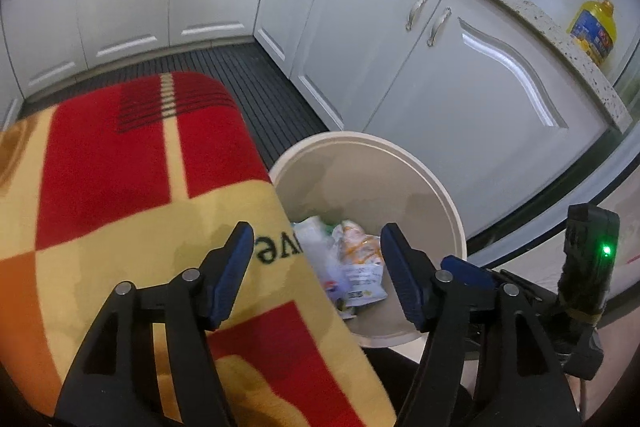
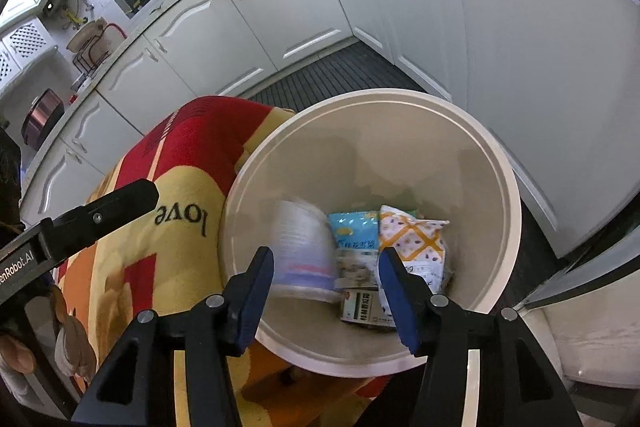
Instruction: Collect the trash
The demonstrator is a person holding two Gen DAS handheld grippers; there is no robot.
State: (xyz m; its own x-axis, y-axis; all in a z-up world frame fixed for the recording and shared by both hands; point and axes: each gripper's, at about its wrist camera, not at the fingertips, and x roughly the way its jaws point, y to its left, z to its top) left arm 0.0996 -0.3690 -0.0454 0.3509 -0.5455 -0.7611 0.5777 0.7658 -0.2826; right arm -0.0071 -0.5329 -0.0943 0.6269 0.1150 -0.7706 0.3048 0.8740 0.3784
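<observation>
Two grippers hang over a round cream plastic bin (image 2: 494,163), each with black arms and blue-padded fingers. The right gripper (image 2: 326,291) has its fingers standing moderately apart with nothing pinched between them. Beyond and between those fingers, inside the bin, lies a clear ribbed plastic cup (image 2: 302,247) on its side, blurred; whether it rests or falls I cannot tell. Just right of the cup sits a light blue packet (image 2: 356,233) printed with characters too small to read, and beside the right finger a white crumpled pouch with an orange lattice pattern (image 2: 416,241). Under that finger's tip lies a small green and white carton (image 2: 362,307), its label also illegible.

The left gripper (image 1: 316,271) likewise shows fingers parted about halfway and holding nothing. Its left finger (image 1: 234,271) hangs above a red, yellow and orange fleece blanket (image 1: 120,163); its right finger (image 1: 402,275) stands over the bin's near rim. Past the fingers the same trash shows as pale crumpled wrappers (image 1: 356,259) on the bin's floor.

The blanket carries the black word "love" (image 2: 182,219) (seen upside down), just left of the right gripper's left finger. On the other gripper's black arm (image 2: 80,223), at the left edge of the right wrist view, white lettering reads "enRobot.AI", cut off at the start.
</observation>
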